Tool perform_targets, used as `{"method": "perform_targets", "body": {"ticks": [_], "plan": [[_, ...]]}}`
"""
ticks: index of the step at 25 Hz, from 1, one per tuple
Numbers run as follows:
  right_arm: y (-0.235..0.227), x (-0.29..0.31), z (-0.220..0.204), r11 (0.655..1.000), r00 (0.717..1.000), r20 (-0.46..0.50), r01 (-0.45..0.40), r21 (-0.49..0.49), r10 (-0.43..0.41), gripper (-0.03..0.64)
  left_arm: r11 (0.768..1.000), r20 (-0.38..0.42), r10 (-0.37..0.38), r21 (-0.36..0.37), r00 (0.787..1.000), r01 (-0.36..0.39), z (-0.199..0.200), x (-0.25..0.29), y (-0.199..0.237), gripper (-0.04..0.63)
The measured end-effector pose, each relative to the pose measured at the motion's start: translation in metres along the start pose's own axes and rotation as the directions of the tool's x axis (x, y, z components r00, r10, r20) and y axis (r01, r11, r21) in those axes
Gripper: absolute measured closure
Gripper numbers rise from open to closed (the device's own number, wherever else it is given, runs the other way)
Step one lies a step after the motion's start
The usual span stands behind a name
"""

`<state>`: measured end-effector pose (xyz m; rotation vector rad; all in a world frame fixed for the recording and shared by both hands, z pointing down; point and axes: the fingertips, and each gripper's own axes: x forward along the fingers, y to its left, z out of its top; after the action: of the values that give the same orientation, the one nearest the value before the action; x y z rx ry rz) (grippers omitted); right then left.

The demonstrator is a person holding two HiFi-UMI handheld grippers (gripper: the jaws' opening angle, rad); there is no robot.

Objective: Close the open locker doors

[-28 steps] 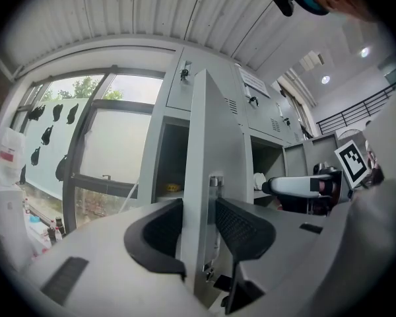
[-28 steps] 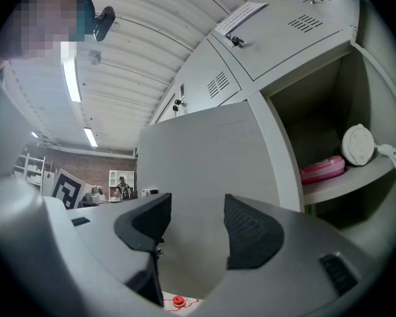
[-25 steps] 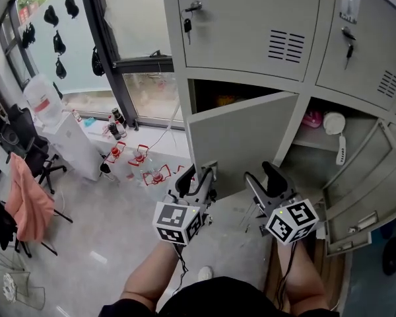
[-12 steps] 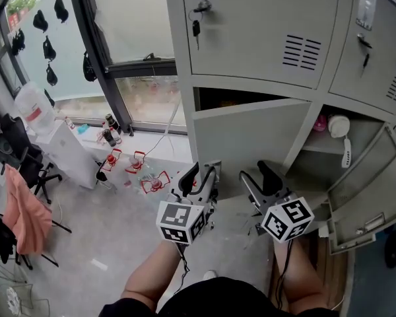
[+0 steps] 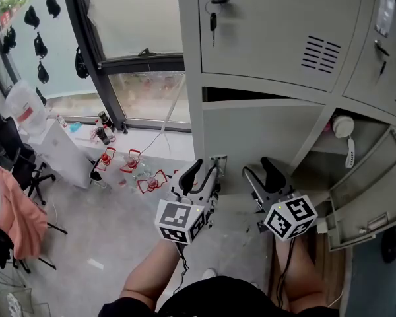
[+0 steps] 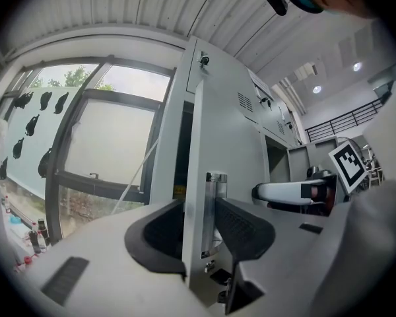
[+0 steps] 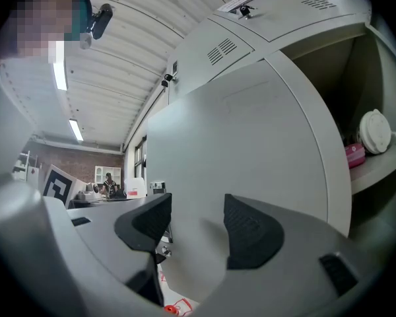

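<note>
The lower left locker door [image 5: 264, 134] is grey and stands almost closed, with only a thin dark gap along its top. My left gripper [image 5: 203, 172] straddles the door's free edge at the metal latch plate [image 6: 214, 203]. In the left gripper view both pads of the left gripper [image 6: 199, 210] rest against that edge. My right gripper [image 5: 262, 174] is open beside it, its fingertips up against the door's flat face [image 7: 237, 131] and nothing between them [image 7: 198, 230]. The lower right locker door [image 5: 366, 193] hangs wide open.
The open right compartment holds a white round object [image 5: 343, 125] and a pink item [image 7: 354, 155] on its shelf. A key [image 5: 213, 20] hangs in the shut upper door. Bottles and red-white items [image 5: 129, 167] litter the floor by the window, beside a white box [image 5: 63, 147].
The lower left door has swung towards the locker and its opening has shrunk to a slit. Both grippers moved forward with it.
</note>
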<state>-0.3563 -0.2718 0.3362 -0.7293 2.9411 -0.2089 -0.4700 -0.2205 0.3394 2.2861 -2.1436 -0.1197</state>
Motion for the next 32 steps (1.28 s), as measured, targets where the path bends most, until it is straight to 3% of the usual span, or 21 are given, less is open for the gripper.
{"method": "perform_targets", "body": {"ticks": [14, 32], "plan": [[-0.007, 0.021, -0.001, 0.999, 0.999, 0.016, 0.052, 0.000, -0.052, 0.376, 0.999, 0.002, -0.048, -0.021, 0.999, 0.048, -0.006, -0.004, 0.017, 0.431], [-0.010, 0.026, 0.001, 0.999, 0.998, 0.038, 0.043, 0.016, -0.043, 0.371, 0.997, 0.001, -0.070, -0.016, 0.998, 0.070, -0.008, -0.005, 0.011, 0.431]]}}
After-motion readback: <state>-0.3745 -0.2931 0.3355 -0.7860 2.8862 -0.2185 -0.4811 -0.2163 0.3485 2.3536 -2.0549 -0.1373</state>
